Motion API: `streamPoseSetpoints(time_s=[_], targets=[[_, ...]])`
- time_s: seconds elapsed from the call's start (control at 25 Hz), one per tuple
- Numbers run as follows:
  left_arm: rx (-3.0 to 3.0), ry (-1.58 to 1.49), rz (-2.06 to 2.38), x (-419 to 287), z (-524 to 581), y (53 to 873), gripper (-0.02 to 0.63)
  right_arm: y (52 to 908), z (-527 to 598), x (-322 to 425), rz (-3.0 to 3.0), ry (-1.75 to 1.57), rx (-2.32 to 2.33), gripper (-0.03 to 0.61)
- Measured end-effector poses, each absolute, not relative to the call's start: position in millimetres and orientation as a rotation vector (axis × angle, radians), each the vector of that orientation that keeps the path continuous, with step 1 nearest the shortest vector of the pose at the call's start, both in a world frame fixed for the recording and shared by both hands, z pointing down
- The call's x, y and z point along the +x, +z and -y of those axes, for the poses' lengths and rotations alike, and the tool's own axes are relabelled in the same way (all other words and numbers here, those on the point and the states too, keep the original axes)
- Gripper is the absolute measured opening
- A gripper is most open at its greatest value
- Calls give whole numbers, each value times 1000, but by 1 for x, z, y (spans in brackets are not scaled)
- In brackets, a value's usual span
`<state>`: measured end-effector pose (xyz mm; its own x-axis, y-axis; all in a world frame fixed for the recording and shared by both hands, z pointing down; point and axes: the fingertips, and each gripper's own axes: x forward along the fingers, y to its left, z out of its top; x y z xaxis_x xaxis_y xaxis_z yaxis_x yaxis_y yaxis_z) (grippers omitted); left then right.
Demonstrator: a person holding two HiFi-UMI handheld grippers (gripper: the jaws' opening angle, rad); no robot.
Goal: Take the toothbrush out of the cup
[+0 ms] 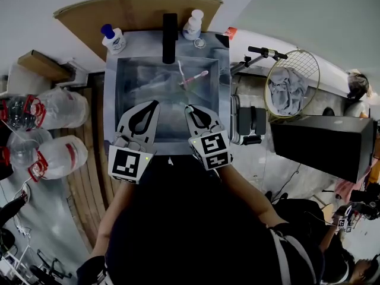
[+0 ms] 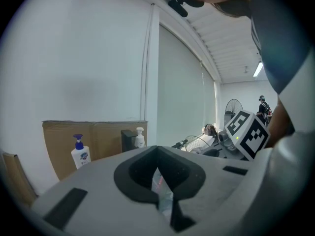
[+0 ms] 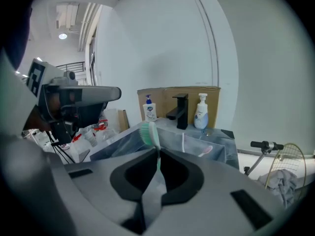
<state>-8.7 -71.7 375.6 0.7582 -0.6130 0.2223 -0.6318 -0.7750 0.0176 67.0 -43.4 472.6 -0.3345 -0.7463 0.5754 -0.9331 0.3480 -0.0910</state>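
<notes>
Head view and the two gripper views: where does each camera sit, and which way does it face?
Head view: on the person's head, facing steeply down into the sink; shows the dark torso, left gripper and right gripper.
Left gripper view: on the left gripper, facing along its shut fingers toward the faucet; the person leans overhead, with the right gripper's marker cube beside.
Right gripper view: on the right gripper, facing along fingers clamping a green toothbrush, toward the sink; left gripper at left.
Shared: both gripper views show the faucet.
</notes>
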Motion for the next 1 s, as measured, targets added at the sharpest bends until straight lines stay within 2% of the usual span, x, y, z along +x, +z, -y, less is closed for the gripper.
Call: streamPoseSetpoints(time_s=[0.6, 1.0], targets=[[2771, 360, 1174, -49, 74, 381, 20, 568, 35, 16, 2025, 982, 977, 43], [2672, 374, 1328, -89, 83, 385, 20, 626, 80, -7, 1938, 1141, 1028, 43]])
